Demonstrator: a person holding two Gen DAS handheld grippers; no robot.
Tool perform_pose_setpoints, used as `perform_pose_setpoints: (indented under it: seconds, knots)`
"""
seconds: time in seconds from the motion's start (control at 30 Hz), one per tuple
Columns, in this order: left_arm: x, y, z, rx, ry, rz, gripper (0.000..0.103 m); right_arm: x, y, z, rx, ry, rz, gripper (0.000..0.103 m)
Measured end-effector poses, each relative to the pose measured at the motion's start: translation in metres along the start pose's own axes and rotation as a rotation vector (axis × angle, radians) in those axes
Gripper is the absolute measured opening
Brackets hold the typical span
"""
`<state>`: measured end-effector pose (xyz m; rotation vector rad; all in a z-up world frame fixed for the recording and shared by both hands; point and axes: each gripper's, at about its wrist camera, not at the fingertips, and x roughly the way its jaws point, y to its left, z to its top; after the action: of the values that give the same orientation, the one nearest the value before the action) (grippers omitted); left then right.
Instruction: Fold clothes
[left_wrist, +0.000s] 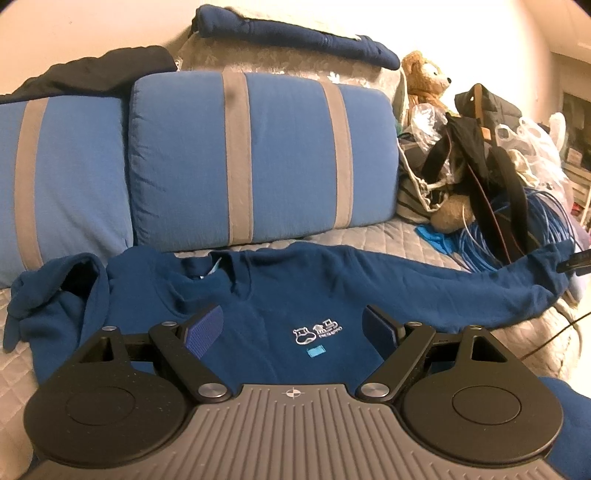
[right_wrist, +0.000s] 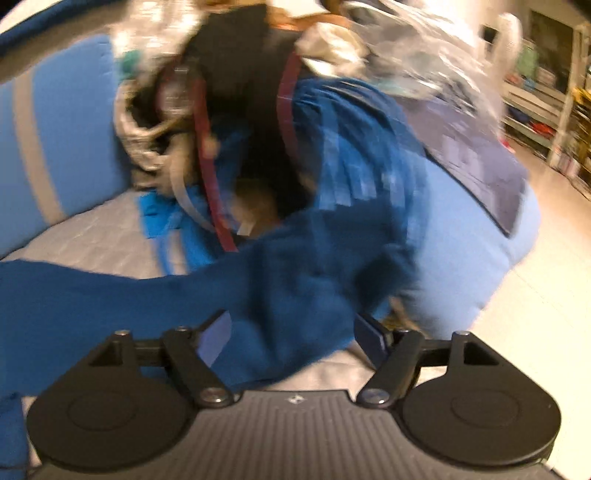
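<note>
Both jaws released: I am hovering my left gripper (left_wrist: 291, 326) over the dark blue fleece sweatshirt (left_wrist: 295, 295) spread flat across the sofa, my right gripper (right_wrist: 291, 332) open beside its sleeve (right_wrist: 295, 258), readying a fold.

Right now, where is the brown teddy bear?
In the left wrist view, the brown teddy bear sits upper right, beside the blue grey-striped cushion, above the clutter of bags.

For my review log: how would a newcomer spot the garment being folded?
Find the two blue cushions with grey stripes at the sofa's back. Directly before them, on the grey quilted cover, lies the dark blue sweatshirt, sleeves out. Only it carries a small white chest logo above a light-blue patch.
</note>
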<state>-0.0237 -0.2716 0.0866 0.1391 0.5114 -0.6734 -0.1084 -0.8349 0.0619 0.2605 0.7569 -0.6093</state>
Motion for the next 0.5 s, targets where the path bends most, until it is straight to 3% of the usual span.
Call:
perform_pose_setpoints:
  seconds: [0.2,0.33,0.5]
  knots:
    - [0.001,0.005,-0.001,-0.019,-0.027,0.044,0.083,-0.033,0.074,0.009,-0.113,-0.107,0.143,0.101]
    - [0.003,0.011,-0.002,-0.052,-0.047,0.076,0.083,-0.057,0.129,0.021,-0.170,-0.179,0.235,0.103]
    - [0.004,0.024,-0.001,-0.109,-0.075,0.116,0.083,-0.071,0.204,0.030,-0.192,-0.188,0.361,0.103]
